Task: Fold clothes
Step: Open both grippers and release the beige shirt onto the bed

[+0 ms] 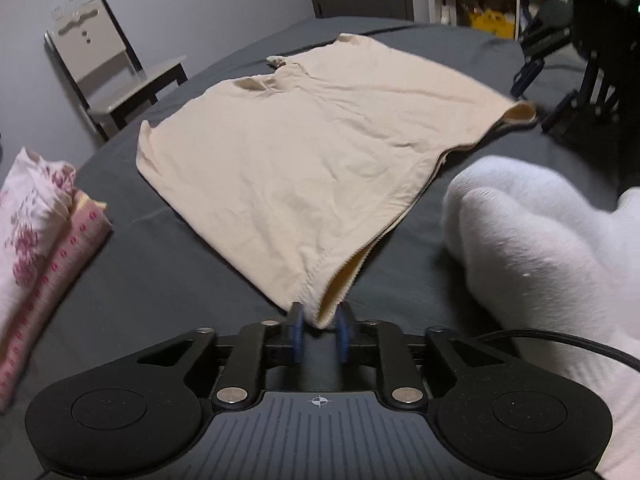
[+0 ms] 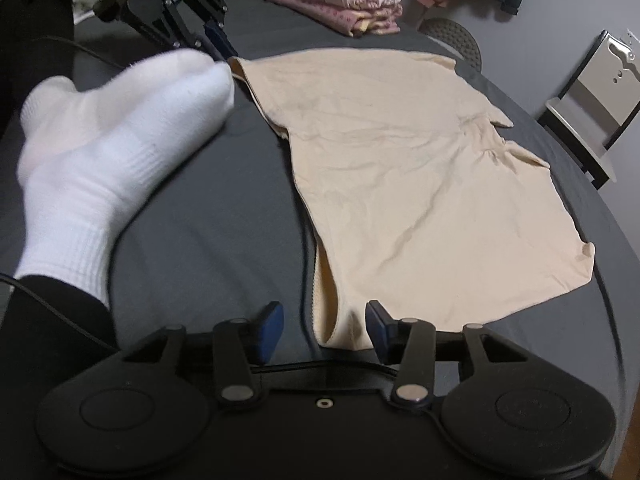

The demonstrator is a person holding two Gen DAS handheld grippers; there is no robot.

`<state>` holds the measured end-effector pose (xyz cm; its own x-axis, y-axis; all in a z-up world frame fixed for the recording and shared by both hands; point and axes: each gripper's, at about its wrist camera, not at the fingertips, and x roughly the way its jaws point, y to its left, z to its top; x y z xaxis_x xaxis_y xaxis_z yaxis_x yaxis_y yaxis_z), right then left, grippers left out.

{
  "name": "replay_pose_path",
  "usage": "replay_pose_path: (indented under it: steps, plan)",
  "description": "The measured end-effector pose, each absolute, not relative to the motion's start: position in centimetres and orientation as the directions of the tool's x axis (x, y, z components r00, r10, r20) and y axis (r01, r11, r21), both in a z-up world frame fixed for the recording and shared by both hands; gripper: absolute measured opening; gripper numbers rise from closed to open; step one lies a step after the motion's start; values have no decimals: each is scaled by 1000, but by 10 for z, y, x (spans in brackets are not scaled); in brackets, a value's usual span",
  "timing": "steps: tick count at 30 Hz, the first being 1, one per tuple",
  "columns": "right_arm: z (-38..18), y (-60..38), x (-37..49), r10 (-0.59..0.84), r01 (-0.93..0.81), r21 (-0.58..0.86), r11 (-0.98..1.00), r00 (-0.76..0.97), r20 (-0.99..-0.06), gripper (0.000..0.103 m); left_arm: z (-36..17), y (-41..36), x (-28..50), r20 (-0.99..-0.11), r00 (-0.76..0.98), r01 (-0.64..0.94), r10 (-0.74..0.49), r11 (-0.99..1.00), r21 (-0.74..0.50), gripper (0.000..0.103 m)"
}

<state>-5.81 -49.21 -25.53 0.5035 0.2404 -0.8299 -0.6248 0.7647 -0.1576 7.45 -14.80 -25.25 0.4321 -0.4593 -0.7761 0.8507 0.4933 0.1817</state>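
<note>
Left gripper (image 1: 320,326) pinches the flat beige cotton garment's (image 1: 304,152) six-o'clock corner; right gripper (image 2: 325,330) gapes around another (unclenched). Lift both evenly.

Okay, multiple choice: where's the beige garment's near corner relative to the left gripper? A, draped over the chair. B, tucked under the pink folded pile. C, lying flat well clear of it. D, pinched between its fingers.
D: in the left wrist view, the corner of the beige garment sits clamped between the blue-padded fingers of the left gripper, lifted off the dark bedsheet.
</note>
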Motion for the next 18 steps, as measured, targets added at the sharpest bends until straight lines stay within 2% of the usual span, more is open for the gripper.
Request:
replay_pose_path:
  steps: [4,7,8,9,10,14,18]
  plan:
    - [-244,-501,-61,312,-625,-95,775,509,-802,45,-246,-133,74,-764,422,847,-488,512,141,24]
    - [-231,-520,-53,355,-544,-20,839,574,-738,43,-237,-123,83,-729,435,814,-528,576,68,25]
    - [-231,-526,-48,361,-519,9,855,583,-727,39,-235,-121,88,-714,443,796,-541,604,36,25]
    - [-233,-530,-41,370,-494,55,867,567,-736,20,-233,-119,92,-699,452,776,-554,630,3,25]
    - [-237,-535,-34,381,-469,104,877,547,-746,7,-231,-118,97,-687,457,758,-565,652,-32,25]
    - [-254,-550,-12,393,-356,235,905,484,-782,7,-235,-130,113,-660,469,694,-586,707,-134,25]
    - [-268,-549,-9,368,-323,242,915,417,-831,7,-250,-151,124,-696,469,672,-545,731,-119,25]
